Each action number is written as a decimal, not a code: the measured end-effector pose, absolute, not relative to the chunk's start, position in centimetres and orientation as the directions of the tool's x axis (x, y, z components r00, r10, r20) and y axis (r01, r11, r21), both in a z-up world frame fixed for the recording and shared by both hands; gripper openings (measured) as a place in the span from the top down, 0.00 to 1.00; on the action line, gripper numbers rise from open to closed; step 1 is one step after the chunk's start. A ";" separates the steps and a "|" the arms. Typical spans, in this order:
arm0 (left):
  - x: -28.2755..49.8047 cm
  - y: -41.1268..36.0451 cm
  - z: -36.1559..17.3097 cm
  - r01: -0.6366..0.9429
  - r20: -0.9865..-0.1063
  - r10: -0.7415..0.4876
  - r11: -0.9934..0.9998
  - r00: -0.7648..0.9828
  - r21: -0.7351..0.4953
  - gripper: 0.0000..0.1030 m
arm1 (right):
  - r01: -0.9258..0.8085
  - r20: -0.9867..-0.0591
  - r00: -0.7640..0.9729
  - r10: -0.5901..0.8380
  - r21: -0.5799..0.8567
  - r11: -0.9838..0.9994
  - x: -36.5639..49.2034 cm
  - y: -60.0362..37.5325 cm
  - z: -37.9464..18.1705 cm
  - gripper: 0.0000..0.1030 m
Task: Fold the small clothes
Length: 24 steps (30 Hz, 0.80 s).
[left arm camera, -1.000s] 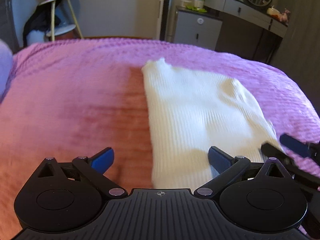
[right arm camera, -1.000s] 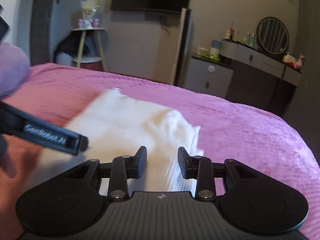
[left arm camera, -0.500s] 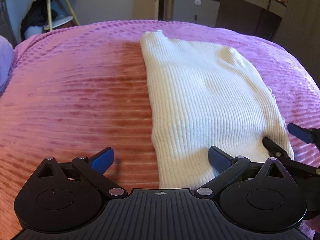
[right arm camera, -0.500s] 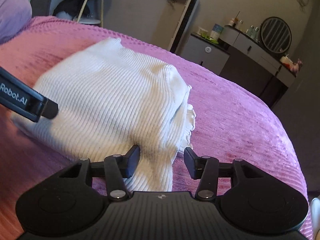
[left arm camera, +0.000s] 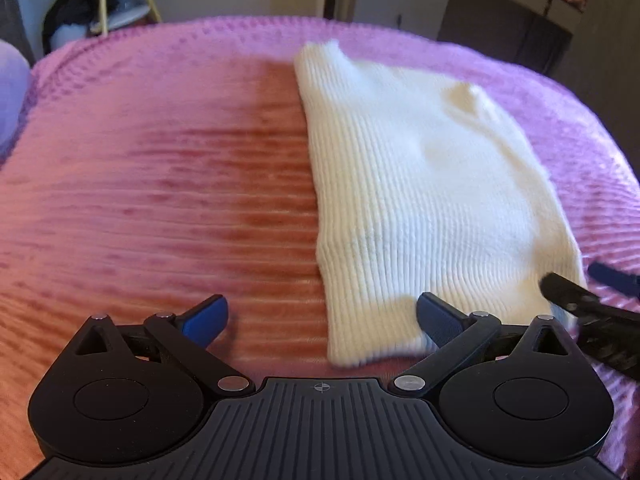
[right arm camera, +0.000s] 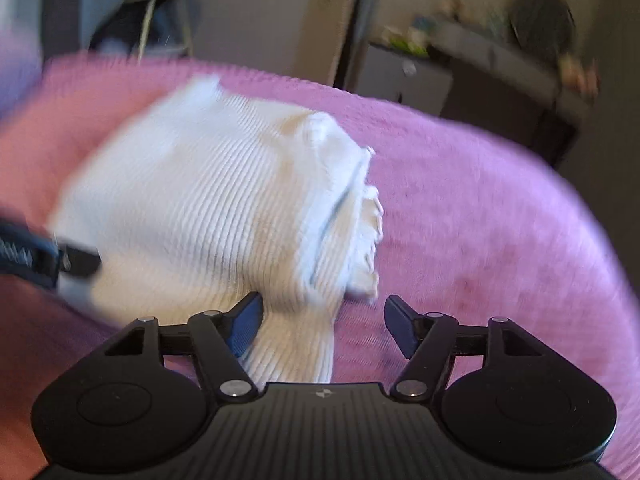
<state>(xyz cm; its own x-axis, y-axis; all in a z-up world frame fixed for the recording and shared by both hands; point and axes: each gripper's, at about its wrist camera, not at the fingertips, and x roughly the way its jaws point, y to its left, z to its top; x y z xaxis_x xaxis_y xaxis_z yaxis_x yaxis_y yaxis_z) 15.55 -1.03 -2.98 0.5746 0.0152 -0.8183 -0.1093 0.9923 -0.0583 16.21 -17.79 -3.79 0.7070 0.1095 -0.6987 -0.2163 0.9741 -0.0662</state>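
1. The white knit garment lies folded on the pink bedspread.
2. My left claw stands wide apart, straddling the garment's near edge.
3. My right claw has just been opening; the near corner lies loose between its jaws.
4. Handling, judged: light, soft, floppy, stretchy.
5. Grip both layers at the near corners.

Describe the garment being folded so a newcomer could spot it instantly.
Start at the wide pink-purple ribbed bedspread filling the view. On its right half lies a folded cream-white ribbed knit garment. It is the only pale item there, with a frilly edge along its right side.
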 end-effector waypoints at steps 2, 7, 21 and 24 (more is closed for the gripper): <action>14.2 -1.2 -2.9 -0.109 -0.804 0.061 0.994 0.591 -0.004 0.00 | -0.155 -0.701 0.682 0.206 0.137 0.978 15.1 -20.3 -3.0 0.36; 12.6 -1.1 -4.3 -0.149 -0.842 0.068 0.989 0.536 -0.015 0.00 | -0.056 -0.637 0.634 0.438 0.528 0.848 13.0 -23.6 -3.9 0.46; 10.2 -1.0 -3.5 -0.176 -0.863 0.062 0.984 0.501 -0.032 0.00 | -0.026 -0.704 0.662 0.258 0.322 0.946 13.8 -21.8 -5.8 0.70; 9.1 -1.4 -3.2 -0.168 -0.869 0.050 0.985 0.492 -0.038 0.00 | -0.036 -0.754 0.634 0.171 0.192 0.981 14.3 -20.3 -4.9 0.52</action>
